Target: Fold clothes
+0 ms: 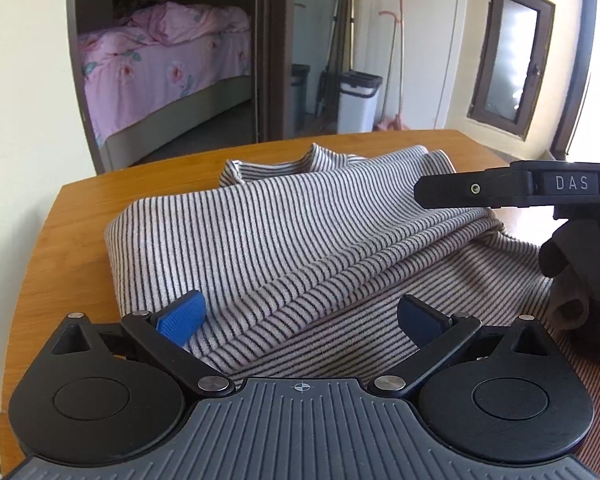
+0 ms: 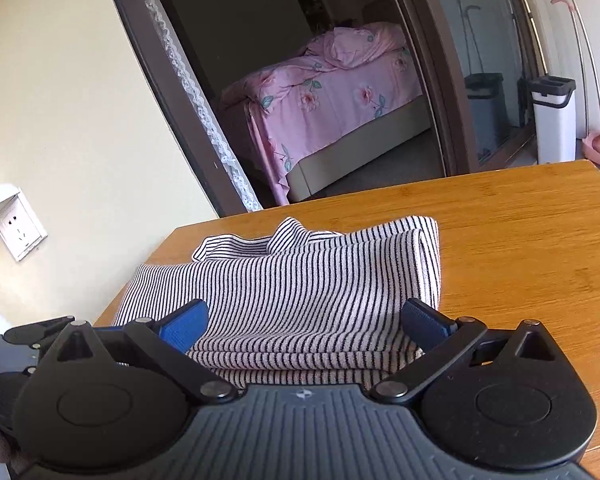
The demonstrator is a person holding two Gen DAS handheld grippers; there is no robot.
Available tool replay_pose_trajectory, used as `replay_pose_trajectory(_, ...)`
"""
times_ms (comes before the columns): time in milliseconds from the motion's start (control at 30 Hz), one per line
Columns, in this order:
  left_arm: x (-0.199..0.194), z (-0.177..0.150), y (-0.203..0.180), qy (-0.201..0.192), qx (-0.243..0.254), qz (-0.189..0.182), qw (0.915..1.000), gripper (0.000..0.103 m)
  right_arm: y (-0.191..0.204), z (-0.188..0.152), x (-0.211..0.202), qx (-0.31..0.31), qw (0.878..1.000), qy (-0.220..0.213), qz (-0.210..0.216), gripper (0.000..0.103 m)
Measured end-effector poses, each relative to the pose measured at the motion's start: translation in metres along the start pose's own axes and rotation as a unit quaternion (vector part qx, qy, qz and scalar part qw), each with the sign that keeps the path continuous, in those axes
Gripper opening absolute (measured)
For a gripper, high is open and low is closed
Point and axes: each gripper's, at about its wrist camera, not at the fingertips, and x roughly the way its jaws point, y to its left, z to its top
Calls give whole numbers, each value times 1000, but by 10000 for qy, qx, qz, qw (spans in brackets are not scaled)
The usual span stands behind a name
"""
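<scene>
Wooden table (image 2: 520,240) holds the folded striped sweater (image 2: 300,280) near its far-left corner, left gripper (image 1: 300,316) and right gripper (image 2: 304,320) each spread wide over the sweater's near edge, gripping nothing.

A striped top (image 1: 284,232) is seen folded on a wooden table (image 1: 72,232), spread ahead of and between the left gripper's (image 1: 300,316) wide-parted blue fingers (image 1: 182,316). Beyond the right finger, the right gripper (image 1: 512,188) is held over the cloth's edge.
</scene>
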Motion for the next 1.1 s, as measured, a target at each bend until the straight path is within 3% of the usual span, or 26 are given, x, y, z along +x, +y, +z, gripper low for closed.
replay_pose_trajectory(67, -21, 6, 22, -329, -647, -292, 9969, 103, -2, 13, -7, -192, 9996, -76, -204, 96)
replay_pose_trajectory(133, -31, 15, 51, -483, -1300, -194, 9901, 103, -8, 28, -13, -373, 9979, -176, -496, 85)
replay_pose_trajectory(233, -15, 23, 90, -30, -2077, -71, 9782, 103, -26, 40, 6, -267, 9970, 201, -697, 85)
replay_pose_trajectory(300, 3, 24, 104, 299, -2290, -77, 9729, 101, -39, 45, 24, -109, 9953, 559, -777, 84)
replay_pose_trajectory(500, 31, 30, 116, 497, -2442, -411, 9676, 99, -42, 46, 66, 8, 9938, 959, -562, 84)
replay_pose_trajectory(567, 37, 32, 113, 461, -2337, -472, 9701, 87, -36, 50, 74, -6, 9938, 1024, -444, 77)
replay_pose_trajectory(667, 43, 33, 106, 396, -2062, -429, 9768, 81, -24, 51, 82, -157, 9927, 1144, -346, 60)
replay_pose_trajectory(700, 43, 33, 103, 387, -1974, -408, 9787, 77, -21, 52, 84, -232, 9923, 1174, -312, 52)
replay_pose_trajectory(767, 46, 35, 99, 368, -1848, -263, 9817, 49, -15, 54, 89, -373, 9914, 1230, -241, 42)
replay_pose_trajectory(833, 51, 39, 103, 353, -1971, -167, 9796, 40, -10, 61, 99, -465, 9910, 1222, -280, 35)
replay_pose_trajectory(933, 47, 56, 114, 202, -2189, -79, 9755, 27, 8, 85, 100, -890, 9921, 839, -270, 32)
replay_pose_trajectory(1000, 25, 68, 115, -113, -2075, -56, 9782, 27, 25, 99, 79, -1251, 9913, 406, -10, 31)
replay_pose_trajectory(1100, -21, 71, 107, -550, -1686, -56, 9841, 27, 49, 103, 33, -1971, 9802, -36, 212, 31)
